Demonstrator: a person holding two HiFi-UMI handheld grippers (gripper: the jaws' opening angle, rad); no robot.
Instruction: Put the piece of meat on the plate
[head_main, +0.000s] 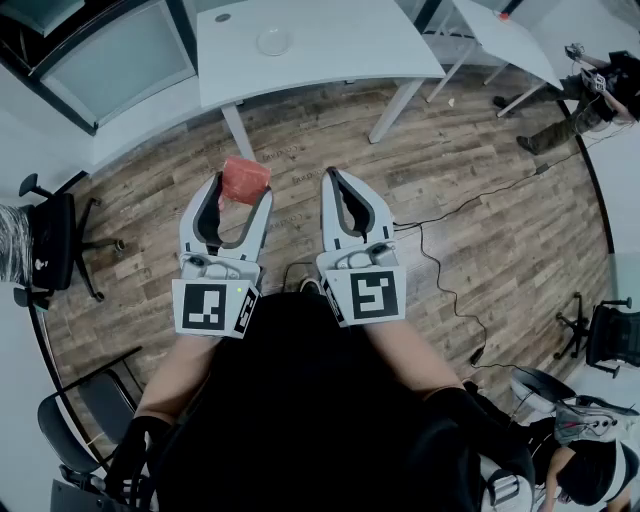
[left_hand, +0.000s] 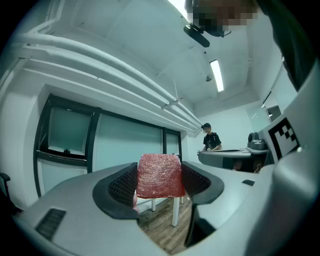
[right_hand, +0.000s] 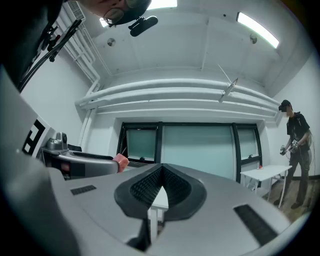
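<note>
A red, square piece of meat is held up in the air, and my left gripper is shut on it at the fingertips. In the left gripper view the meat stands upright between the two black pads, pressed from both sides. My right gripper is beside it, shut with its tips together and nothing between them. The right gripper view shows a corner of the meat at the left. A small glass plate lies on the white table ahead, well beyond both grippers.
Wooden floor lies between me and the table, with a black cable on it at the right. Office chairs stand at the left. Another white table and a person are at the far right. Large windows lie ahead.
</note>
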